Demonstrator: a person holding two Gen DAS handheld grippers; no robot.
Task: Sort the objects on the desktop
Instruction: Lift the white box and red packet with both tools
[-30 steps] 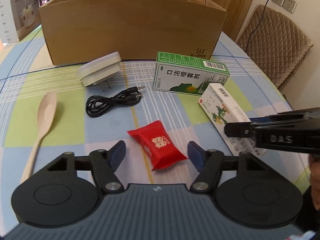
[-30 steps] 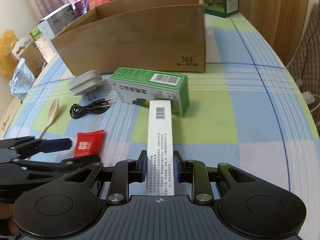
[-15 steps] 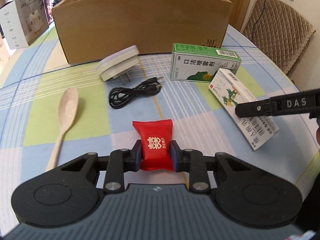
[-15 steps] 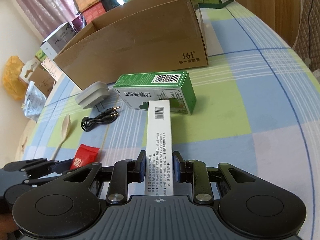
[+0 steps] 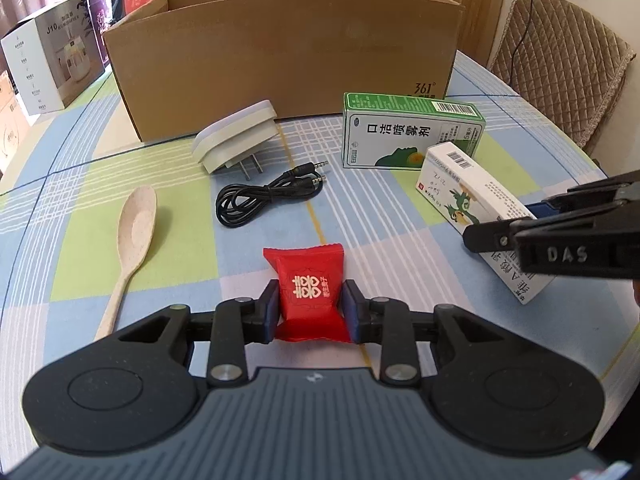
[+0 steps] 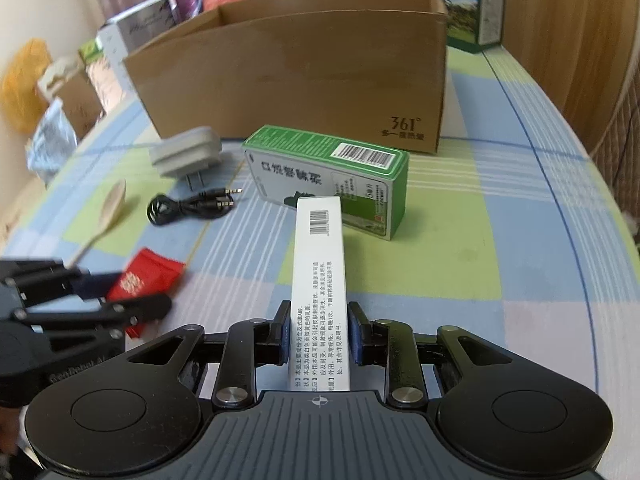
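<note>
- Tongs on the left (image 5: 308, 312) are clamped on a red candy packet (image 5: 310, 288), low over the checked surface (image 5: 400, 240).
- Right tongs (image 6: 319, 332) grip a white carton (image 6: 320, 276).
- Beyond lie a green carton (image 5: 412, 136), black cable (image 5: 264, 198), plug adapter (image 5: 236, 140), spoon (image 5: 130, 244) and cardboard box (image 5: 280, 56).

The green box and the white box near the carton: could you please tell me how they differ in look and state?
The green box is mostly green and sits free on the tablecloth; the white box is mostly white and is clamped between the right gripper's fingers. The green box looks wider and chunkier; the white box is long and slim. The green box lies nearer the cardboard carton than the white box. Both carry barcodes and printed text.
</note>
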